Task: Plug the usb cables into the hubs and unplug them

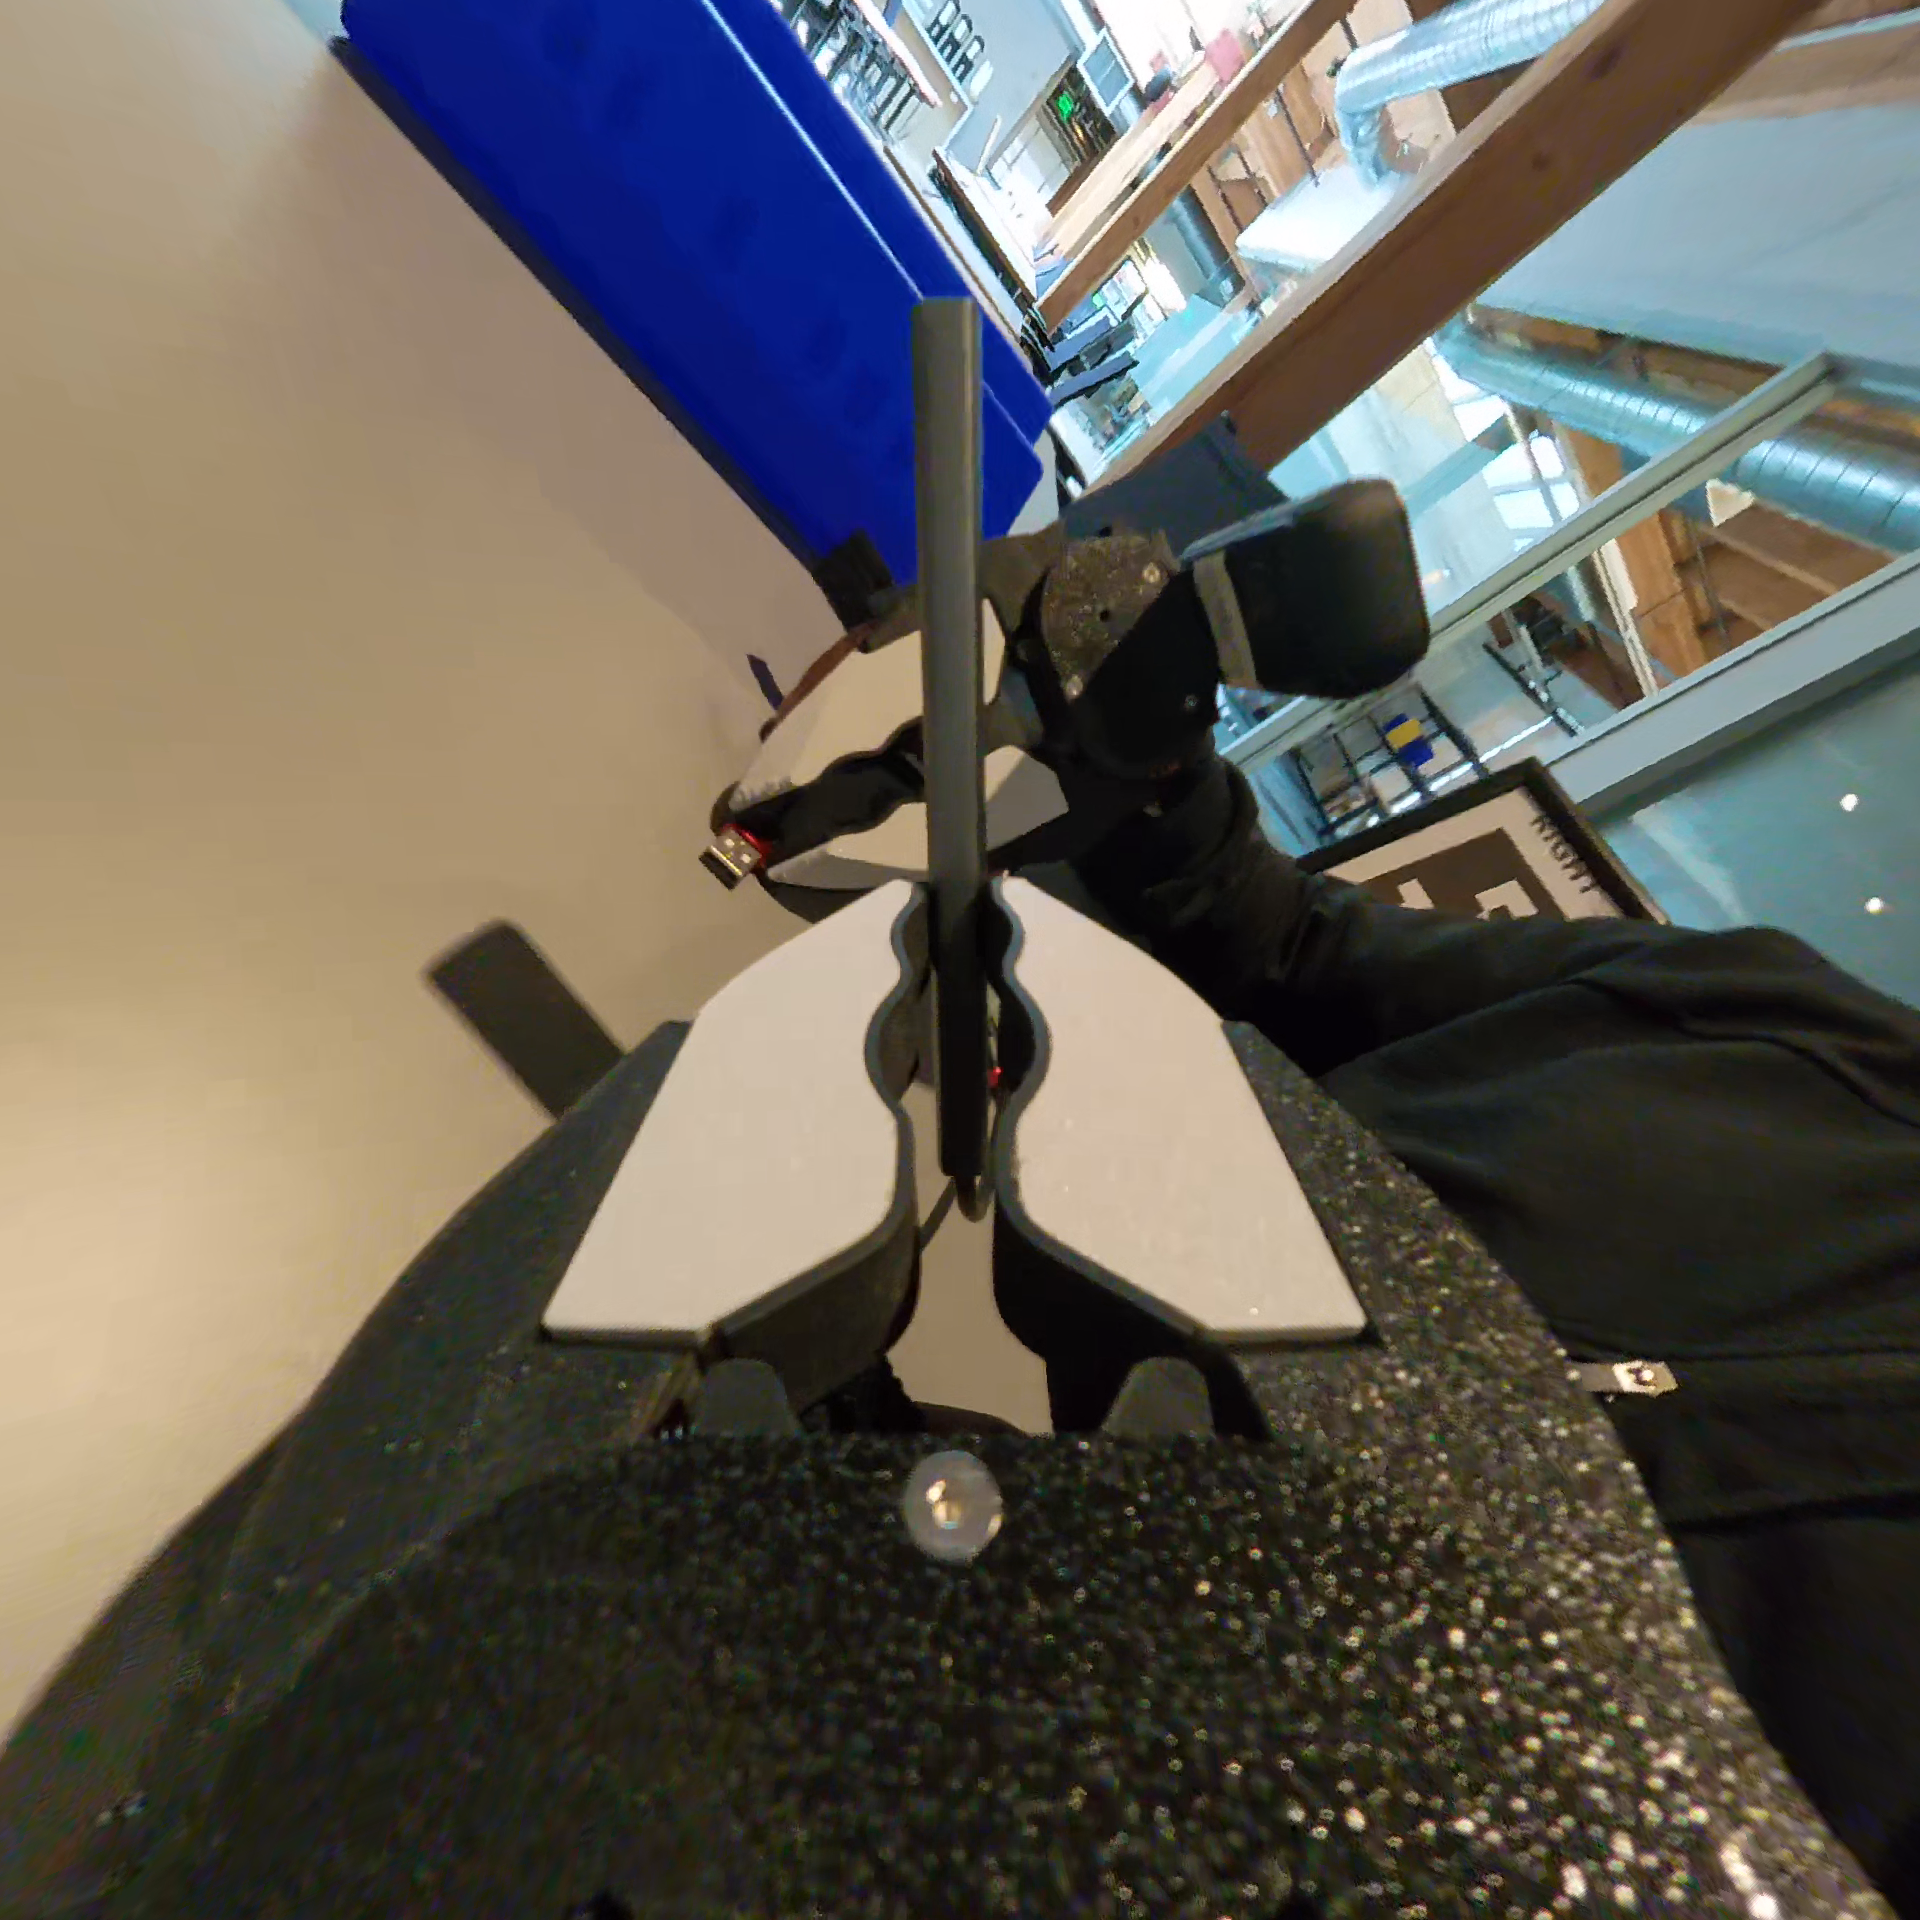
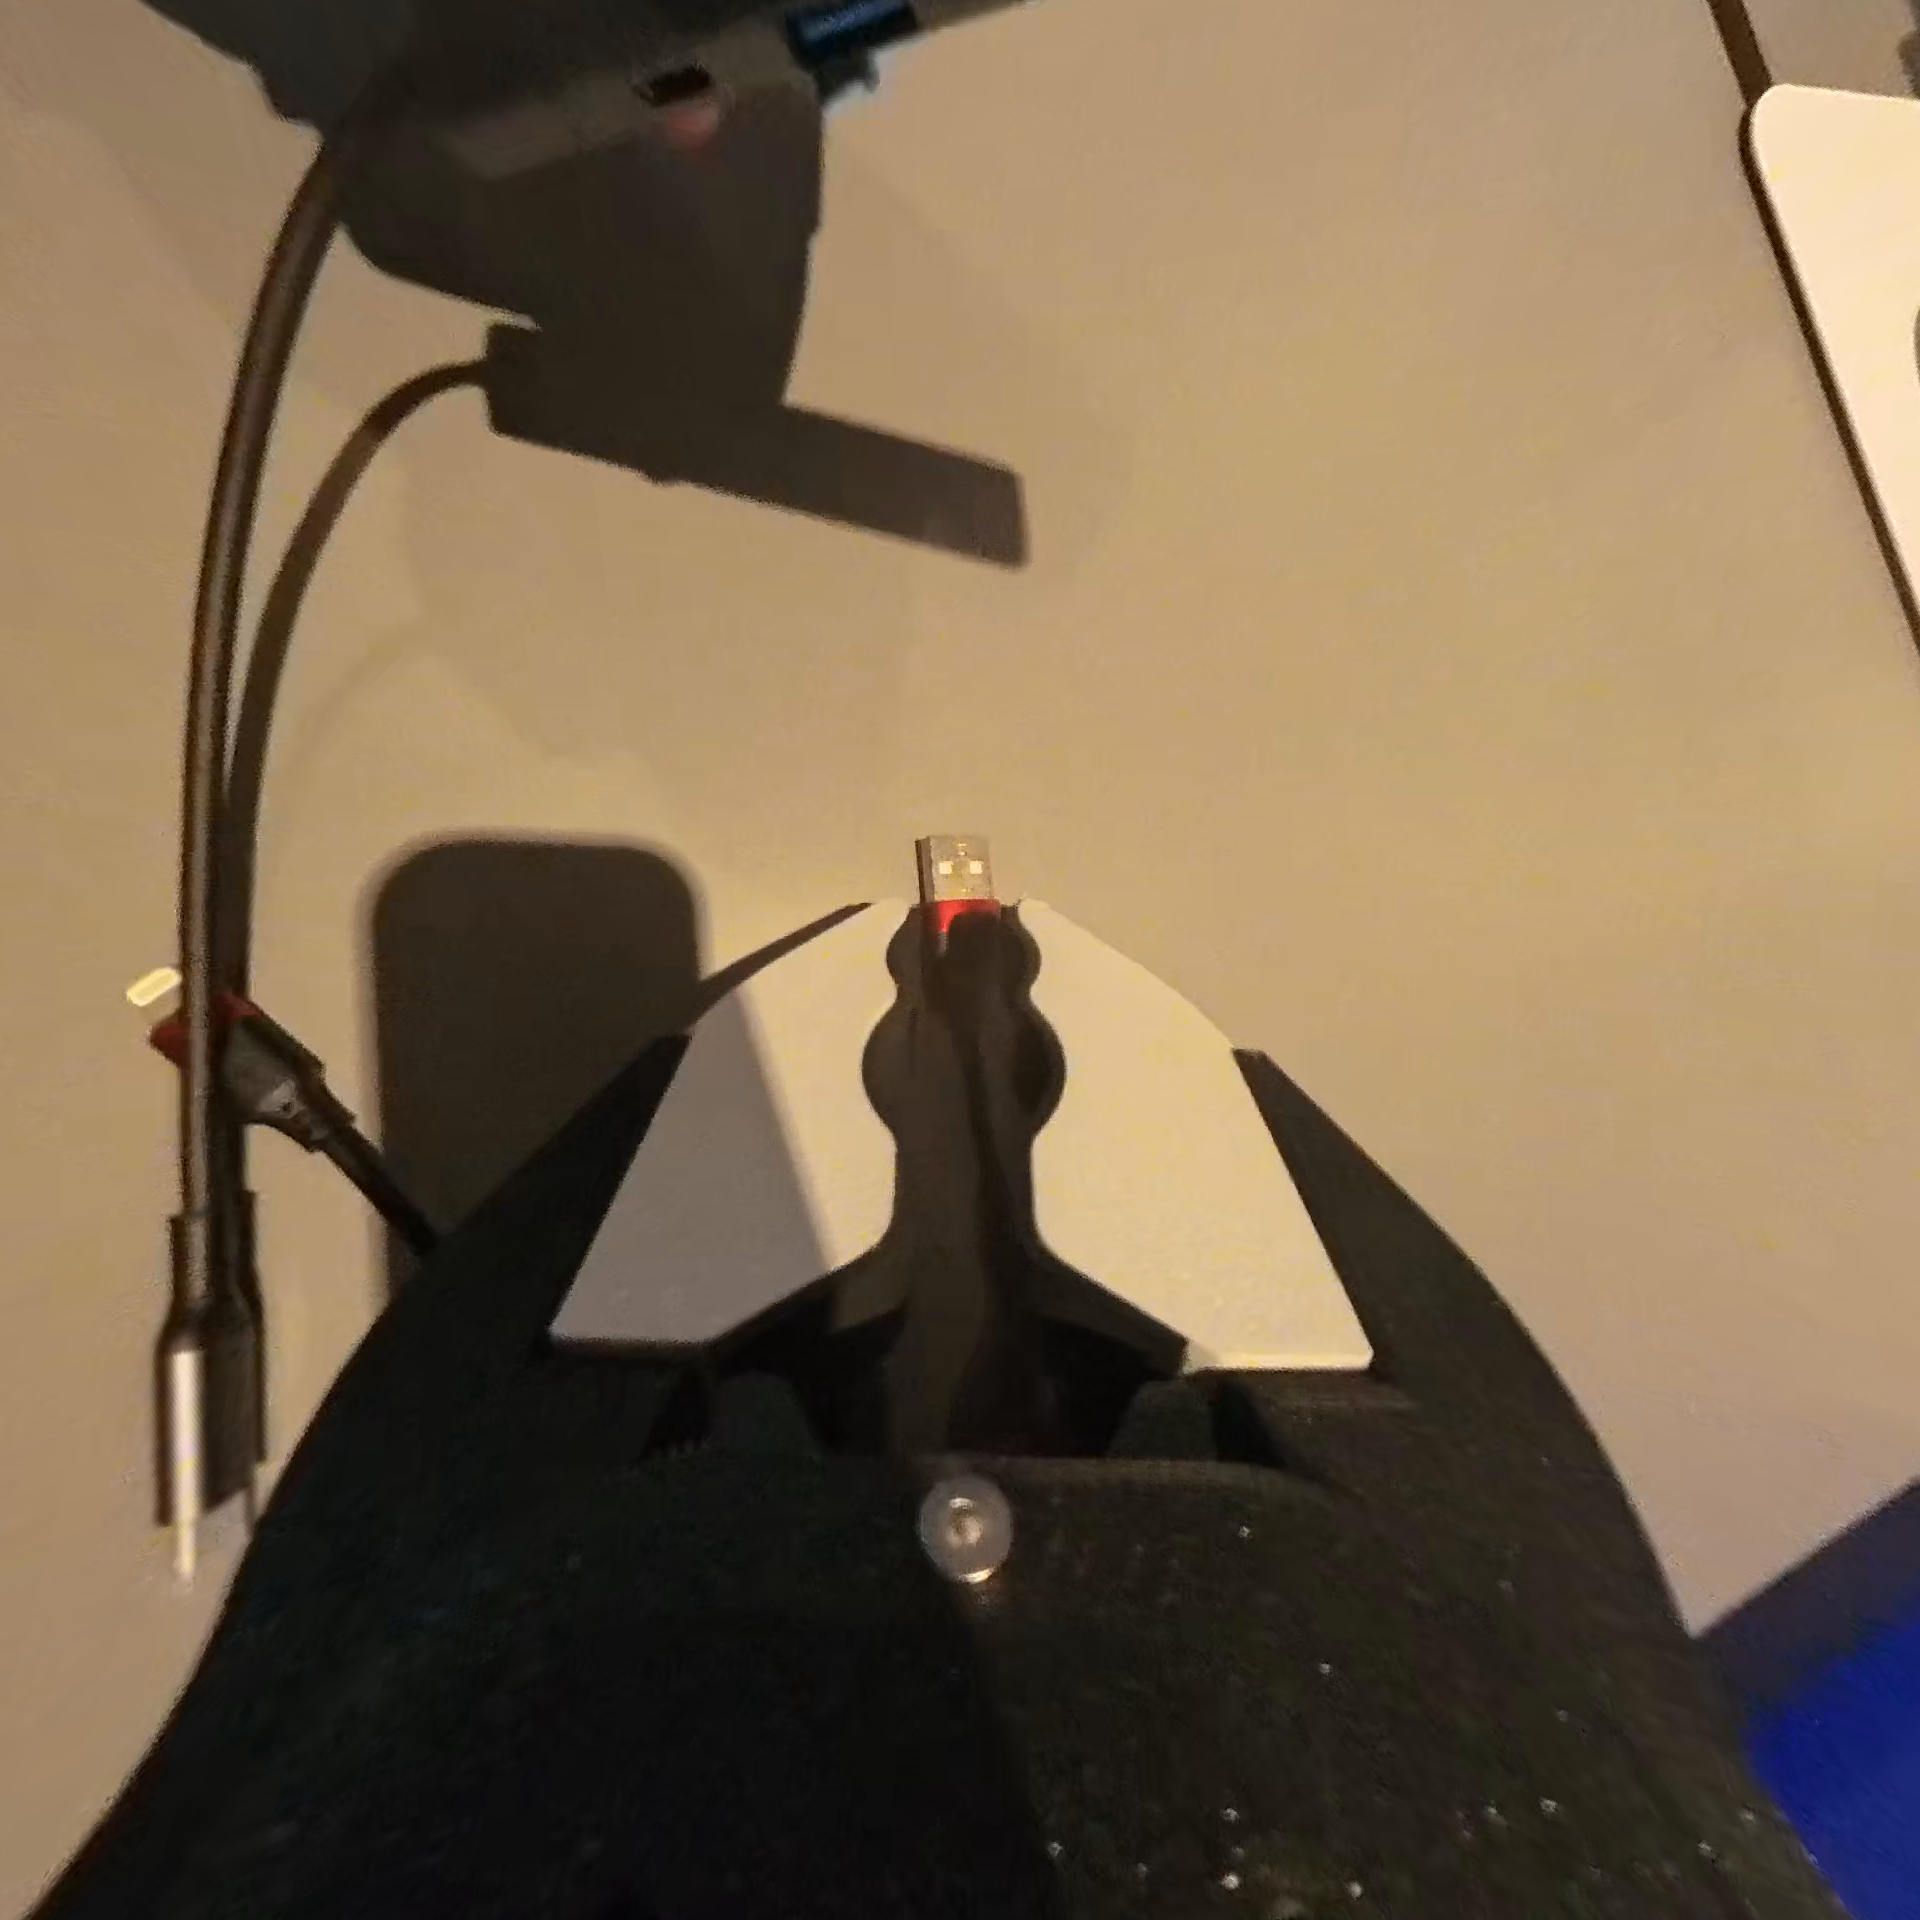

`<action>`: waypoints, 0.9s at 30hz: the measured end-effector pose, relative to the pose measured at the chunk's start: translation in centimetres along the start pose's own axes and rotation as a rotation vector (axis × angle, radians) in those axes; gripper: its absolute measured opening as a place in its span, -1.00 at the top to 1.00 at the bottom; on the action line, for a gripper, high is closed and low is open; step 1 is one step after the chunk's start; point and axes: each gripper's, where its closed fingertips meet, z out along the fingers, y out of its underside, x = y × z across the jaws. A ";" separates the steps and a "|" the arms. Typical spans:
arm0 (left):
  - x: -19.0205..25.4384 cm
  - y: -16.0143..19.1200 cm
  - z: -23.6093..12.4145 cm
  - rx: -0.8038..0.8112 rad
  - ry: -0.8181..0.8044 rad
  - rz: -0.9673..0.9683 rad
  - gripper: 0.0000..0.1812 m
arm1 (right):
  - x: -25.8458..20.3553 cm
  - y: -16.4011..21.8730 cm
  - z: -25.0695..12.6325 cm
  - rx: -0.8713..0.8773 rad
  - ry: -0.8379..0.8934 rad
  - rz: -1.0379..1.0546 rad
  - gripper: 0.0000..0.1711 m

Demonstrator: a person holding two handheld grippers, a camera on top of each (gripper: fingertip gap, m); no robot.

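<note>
Grey pads of your left gripper (image 1: 951, 914) are clenched on a slim dark hub (image 1: 948, 623), seen edge-on, which stands straight up out of the fingertips with its far end pointing away from the camera. You hold this gripper rolled hard, so the cream tabletop (image 1: 260, 623) runs up the left of its view and a blue bin (image 1: 707, 208) slants across the top. Just past the hub, your right gripper (image 1: 764, 847) reaches in from the right, a black sleeve (image 1: 1558, 1091) trailing behind it, and it pinches a red-collared USB plug (image 1: 732, 854) whose metal tip points down-left, apart from the hub. In the right wrist view that right gripper (image 2: 956, 904) is closed tight on the same USB plug (image 2: 954, 868), the silver end poking out beyond the fingertips above the tabletop (image 2: 1351, 623). Ahead of it and well apart lies a second black hub (image 2: 748, 442) with a thin lead leaving its left end. A bundle of loose cables (image 2: 223, 831) runs down the left side, and a dark rounded pad (image 2: 530, 1039) lies flat beside them. A white slab (image 2: 1839, 312) sits at the right edge.
</note>
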 end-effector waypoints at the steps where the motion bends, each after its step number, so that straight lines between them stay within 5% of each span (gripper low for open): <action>1: -0.1 -0.1 0.1 0.009 0.003 -0.022 0.90 | 0.0 -0.1 0.1 -0.001 0.001 0.002 0.84; 15: 1.2 -2.4 0.7 0.196 0.207 -0.261 0.90 | 2.3 -4.0 -2.3 0.152 0.261 -0.095 1.00; 20: 0.2 -2.0 0.5 0.173 0.145 -0.227 0.90 | 2.6 -2.2 -1.7 0.078 0.230 -0.078 1.00; 27: -0.8 -1.5 0.4 0.125 0.044 -0.169 0.90 | 2.3 -0.3 -0.7 0.084 0.026 0.205 0.87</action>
